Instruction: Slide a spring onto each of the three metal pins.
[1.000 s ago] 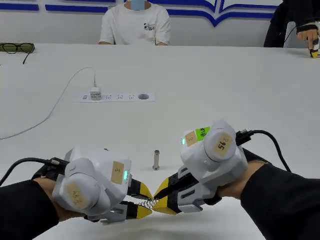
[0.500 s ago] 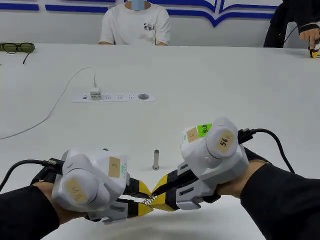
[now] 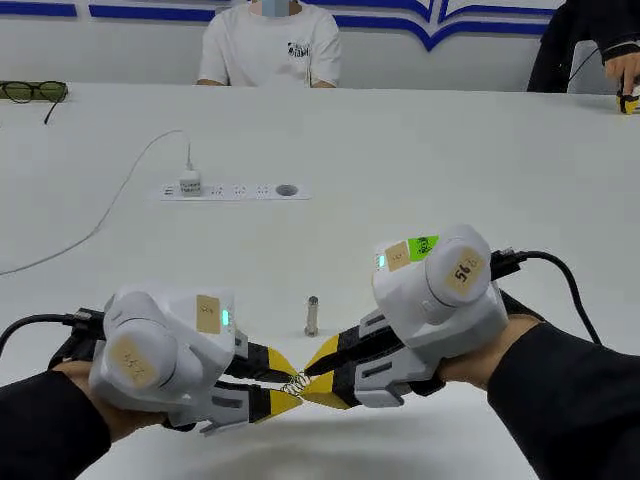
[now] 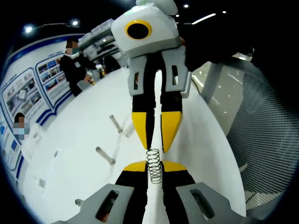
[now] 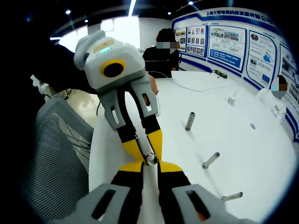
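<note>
a white table [image 3: 420, 170]. low over its near edge the left gripper [image 3: 283, 385] and right gripper [image 3: 309, 383] meet tip to tip, both sets of jaws narrowed, pinching one small spring [image 3: 296, 383] between them. a metal pin [image 3: 312, 317] stands upright just behind.

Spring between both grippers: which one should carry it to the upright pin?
Left, probably. The left gripper clamps the spring between its jaws; the right gripper only meets its far end.

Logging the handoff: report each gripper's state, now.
Left gripper: closed, holding the spring.
Right gripper: closed on the spring's other end.
</note>
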The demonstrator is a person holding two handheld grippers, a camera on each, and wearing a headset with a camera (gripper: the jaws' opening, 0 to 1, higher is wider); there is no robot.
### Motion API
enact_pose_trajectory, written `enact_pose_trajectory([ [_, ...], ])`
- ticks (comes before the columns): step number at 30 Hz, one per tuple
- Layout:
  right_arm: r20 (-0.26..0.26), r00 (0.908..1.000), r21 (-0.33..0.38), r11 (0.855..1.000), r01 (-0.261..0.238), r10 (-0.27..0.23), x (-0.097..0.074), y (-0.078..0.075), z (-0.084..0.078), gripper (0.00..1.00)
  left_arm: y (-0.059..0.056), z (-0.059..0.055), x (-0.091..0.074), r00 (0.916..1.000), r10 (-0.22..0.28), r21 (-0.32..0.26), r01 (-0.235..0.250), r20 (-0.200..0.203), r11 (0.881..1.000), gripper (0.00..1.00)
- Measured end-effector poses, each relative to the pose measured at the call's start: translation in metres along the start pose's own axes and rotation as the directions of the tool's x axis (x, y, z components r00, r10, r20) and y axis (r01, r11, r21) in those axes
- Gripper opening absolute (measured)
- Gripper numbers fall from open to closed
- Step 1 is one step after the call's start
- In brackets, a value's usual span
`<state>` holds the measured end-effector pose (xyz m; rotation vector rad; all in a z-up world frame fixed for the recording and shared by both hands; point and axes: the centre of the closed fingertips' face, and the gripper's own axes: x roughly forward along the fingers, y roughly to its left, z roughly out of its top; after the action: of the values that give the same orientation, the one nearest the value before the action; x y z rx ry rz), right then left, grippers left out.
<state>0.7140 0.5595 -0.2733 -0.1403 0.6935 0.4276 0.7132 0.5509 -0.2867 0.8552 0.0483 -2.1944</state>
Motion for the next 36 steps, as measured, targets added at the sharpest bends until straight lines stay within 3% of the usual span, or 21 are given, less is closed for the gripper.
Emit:
enact_pose_trajectory([
  [5, 0.010, 0.9997, -0.036, 0.999, 0.023, -0.022, 0.000, -0.003, 0.001, 0.02, 0.002, 0.003, -0.002, 0.9997, 0.004, -0.027, -0.003, 0.024, 1.000, 0.10],
  [15, 0.022, 0.9996, -0.037, 0.999, 0.020, -0.019, 0.002, -0.002, 0.005, 0.02, 0.003, 0.002, -0.002, 0.9997, 0.007, -0.031, -0.007, 0.023, 0.999, 0.10],
  [20, 0.037, 0.9989, -0.028, 0.999, 0.030, -0.029, 0.000, -0.005, 0.005, 0.02, 0.004, 0.004, -0.001, 0.9990, 0.007, -0.061, -0.005, 0.044, 0.998, 0.10],
  [27, 0.058, 0.9966, -0.006, 0.998, 0.059, -0.059, -0.011, -0.010, 0.000, 0.09, 0.013, 0.005, -0.003, 0.9957, 0.021, -0.143, -0.008, 0.091, 0.990, 0.10],
  [36, 0.075, 0.9914, 0.034, 0.994, 0.104, -0.107, -0.030, -0.017, -0.013, 0.21, 0.034, 0.016, -0.007, 0.9831, 0.073, -0.242, -0.030, 0.168, 0.970, 0.10],
])
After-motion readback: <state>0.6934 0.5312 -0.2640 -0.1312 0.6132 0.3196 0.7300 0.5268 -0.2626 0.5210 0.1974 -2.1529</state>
